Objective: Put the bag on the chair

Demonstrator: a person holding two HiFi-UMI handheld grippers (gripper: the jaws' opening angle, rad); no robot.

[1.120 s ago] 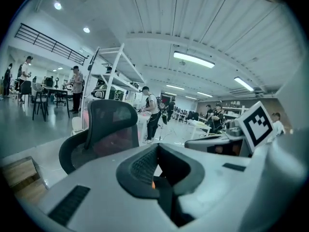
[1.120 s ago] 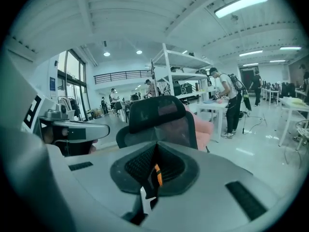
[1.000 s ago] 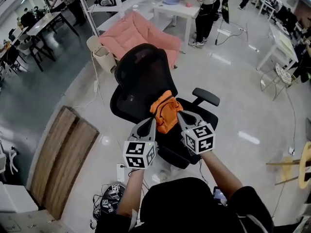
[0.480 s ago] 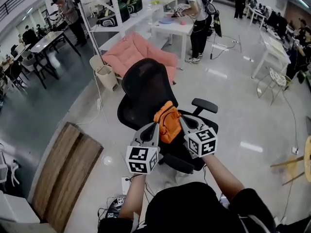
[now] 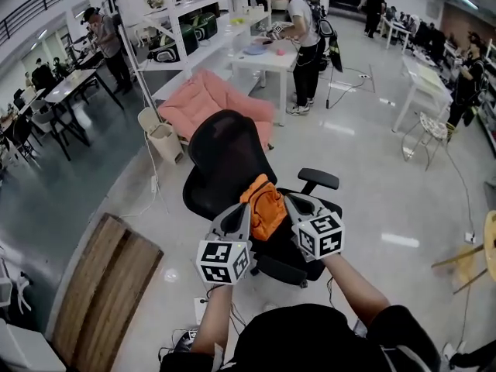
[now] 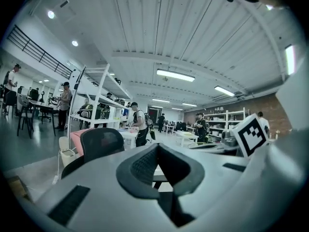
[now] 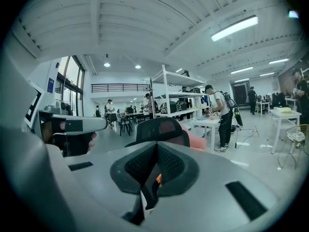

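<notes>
The black office chair (image 5: pixel 225 153) fills the middle of the head view. The orange bag (image 5: pixel 263 204) hangs over its seat, at 5 o'clock from the backrest. The left gripper (image 5: pixel 242 209) is at the bag's 8 o'clock and the right gripper (image 5: pixel 291 203) at its 4 o'clock. Both pairs of fingers are closed, and only the right gripper view shows orange fabric pinched between them.

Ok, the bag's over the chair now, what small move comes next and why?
Probably lower the bag toward the seat. It hangs between the left gripper and right gripper, the right one shut on it, and apparently isn't resting on the seat.
</notes>
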